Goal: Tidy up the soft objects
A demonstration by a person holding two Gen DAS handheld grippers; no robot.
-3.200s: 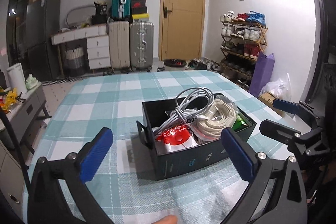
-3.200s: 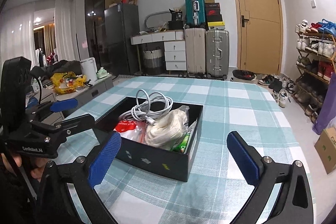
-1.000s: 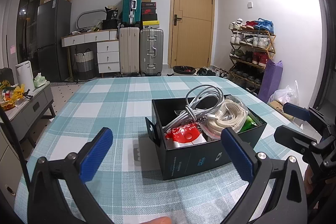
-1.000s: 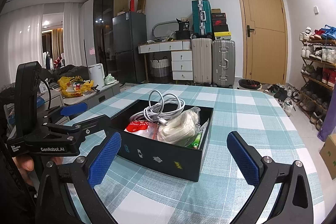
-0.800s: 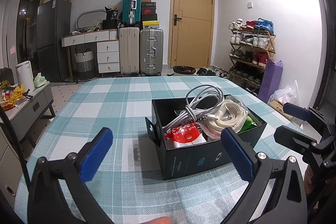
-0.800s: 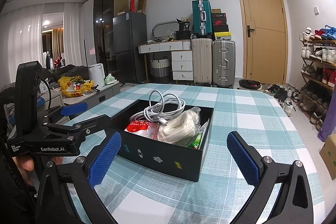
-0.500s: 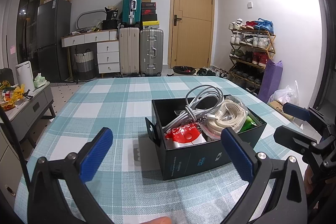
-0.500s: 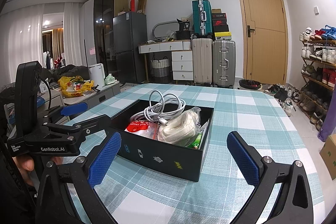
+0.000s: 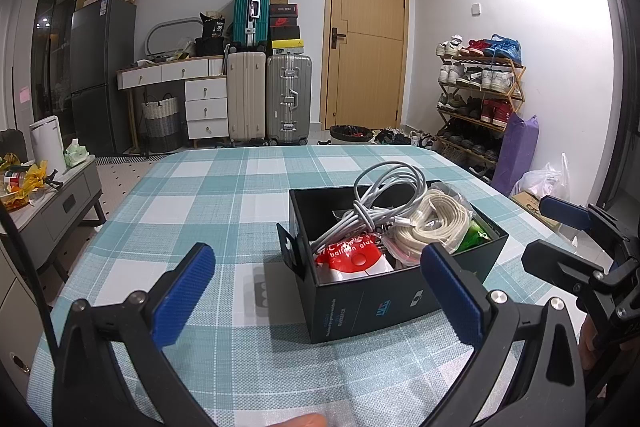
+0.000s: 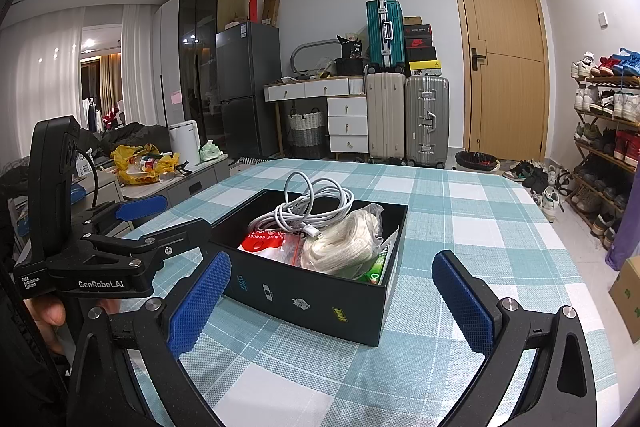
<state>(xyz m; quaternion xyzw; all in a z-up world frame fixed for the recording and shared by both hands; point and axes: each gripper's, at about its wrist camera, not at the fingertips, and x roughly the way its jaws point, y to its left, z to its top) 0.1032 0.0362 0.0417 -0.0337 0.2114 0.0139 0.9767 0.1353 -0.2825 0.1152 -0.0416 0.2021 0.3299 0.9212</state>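
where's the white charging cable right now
The white cable lies coiled on top inside the black box on the checked table, behind the red balloon-glue packet and beside the cream cord bundle.

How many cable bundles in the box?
2: grey-white cable coiled on top toward the back, cream flat cable bagged beside it in the black box. Others may be buried.

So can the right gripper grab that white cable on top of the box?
Probably yes. The right gripper is open, the black box has no lid, and the white cable sits on top of the pile with nothing over it.
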